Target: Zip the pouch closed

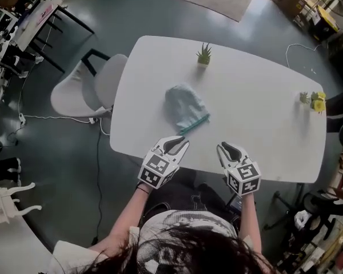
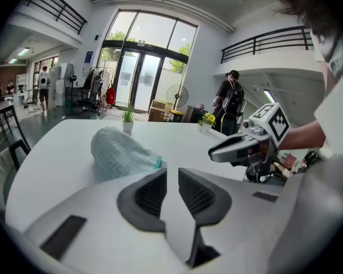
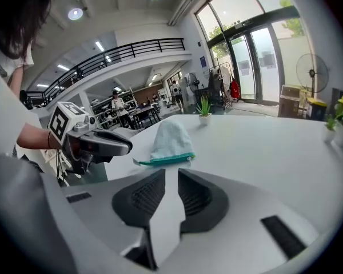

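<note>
A pale blue-green checked pouch (image 1: 184,106) lies on the white table (image 1: 263,96), its teal zipper edge (image 1: 195,123) facing me. The left gripper view has the pouch (image 2: 120,152) ahead and left of the jaws; in the right gripper view the pouch (image 3: 170,140) lies straight ahead with its zipper (image 3: 163,160) running flat across. My left gripper (image 1: 183,142) hovers over the table's near edge, just short of the pouch, open and empty. My right gripper (image 1: 224,148) hovers beside it to the right, also open, a narrow gap between its pads and nothing in it. Neither touches the pouch.
A small green potted plant (image 1: 204,55) stands at the table's far side. A little pot of yellow flowers (image 1: 316,101) sits near the right end. A grey chair (image 1: 88,87) stands off the left end. A person (image 2: 228,101) stands far back in the hall.
</note>
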